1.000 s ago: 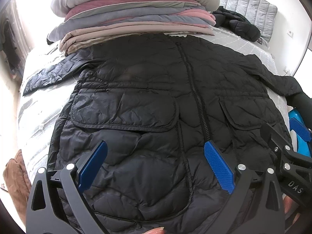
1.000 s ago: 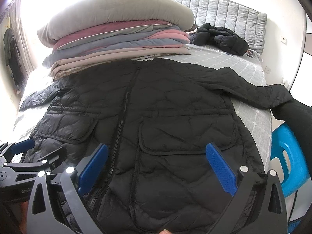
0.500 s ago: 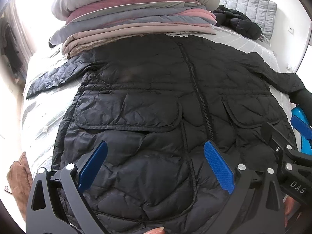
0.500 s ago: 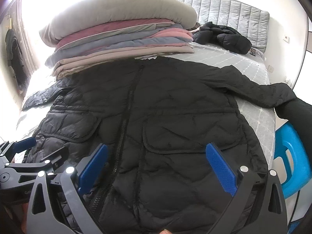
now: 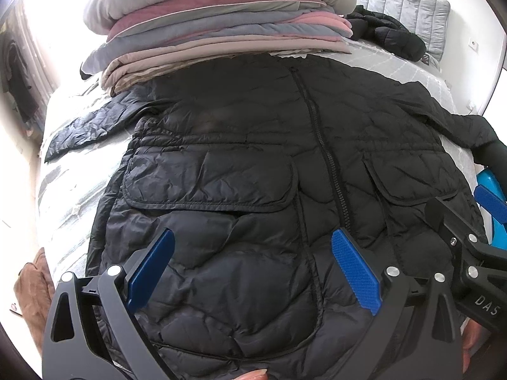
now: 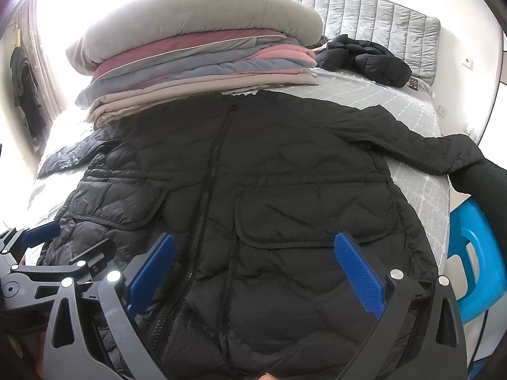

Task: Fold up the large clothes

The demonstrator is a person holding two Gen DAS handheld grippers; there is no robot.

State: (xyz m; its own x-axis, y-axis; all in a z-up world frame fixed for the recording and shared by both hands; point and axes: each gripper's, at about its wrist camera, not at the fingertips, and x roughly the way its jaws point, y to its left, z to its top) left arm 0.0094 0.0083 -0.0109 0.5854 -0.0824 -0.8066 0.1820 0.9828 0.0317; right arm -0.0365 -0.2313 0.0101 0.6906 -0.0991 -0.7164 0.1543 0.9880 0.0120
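A black quilted coat (image 5: pixel 253 164) lies front up and zipped on the bed, both sleeves spread out; it also shows in the right wrist view (image 6: pixel 285 190). My left gripper (image 5: pixel 253 269) is open and empty above the coat's lower left part, near the hem. My right gripper (image 6: pixel 256 269) is open and empty above the lower right part, over the right pocket. The right gripper shows at the right edge of the left wrist view (image 5: pixel 469 243), and the left gripper at the left edge of the right wrist view (image 6: pixel 63 262).
A tall stack of folded bedding (image 6: pixel 196 53) sits at the coat's collar. Another black jacket (image 6: pixel 364 58) lies bunched by the grey headboard (image 6: pixel 380 22). A blue plastic stool (image 6: pixel 475 262) stands beside the bed on the right. A brown cloth (image 5: pixel 31 285) lies on the floor at the left.
Both grippers have moved slightly forward and to the left over the coat. Both stay open and empty. The coat has not moved.
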